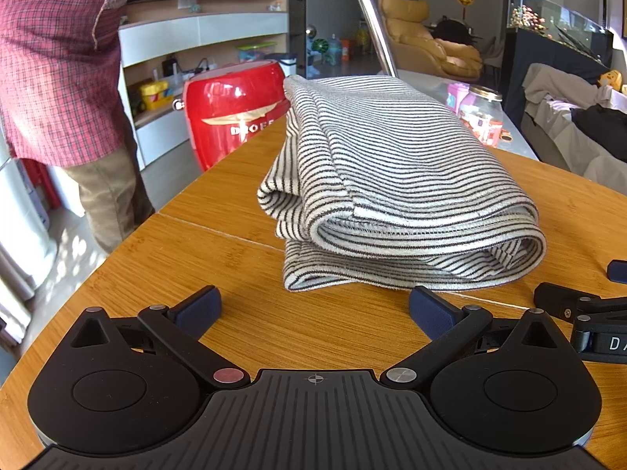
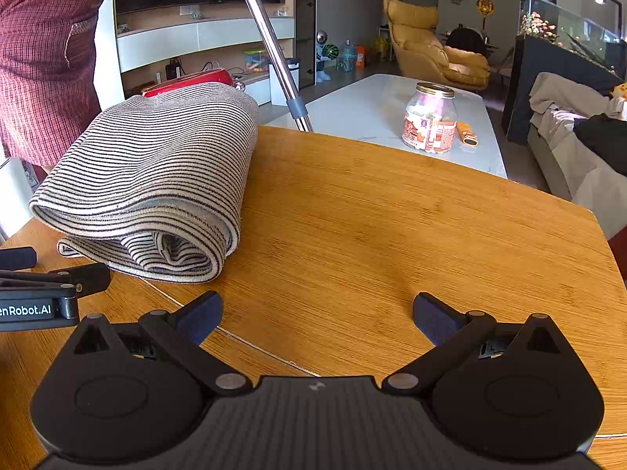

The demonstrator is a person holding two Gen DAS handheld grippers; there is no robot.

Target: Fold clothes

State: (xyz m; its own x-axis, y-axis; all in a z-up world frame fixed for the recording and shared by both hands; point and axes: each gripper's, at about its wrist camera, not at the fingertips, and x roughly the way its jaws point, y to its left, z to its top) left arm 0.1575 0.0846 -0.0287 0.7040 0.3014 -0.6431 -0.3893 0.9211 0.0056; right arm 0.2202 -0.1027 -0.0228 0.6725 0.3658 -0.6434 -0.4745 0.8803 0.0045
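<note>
A black-and-white striped garment (image 1: 392, 180) lies folded in a thick bundle on the wooden table (image 1: 219, 258). My left gripper (image 1: 313, 307) is open and empty, just in front of the bundle's near edge. In the right wrist view the same garment (image 2: 156, 180) lies at the left. My right gripper (image 2: 317, 313) is open and empty over bare table (image 2: 372, 235), to the right of the garment. Each gripper's tip shows at the edge of the other's view: the right one (image 1: 588, 313) and the left one (image 2: 43, 293).
A person in a red plaid shirt (image 1: 58, 58) stands at the table's far left, holding a metal pole (image 2: 270, 47). A red stool (image 1: 231, 109) stands behind the garment. A white coffee table (image 2: 376, 113) with a jar (image 2: 431, 117) lies beyond.
</note>
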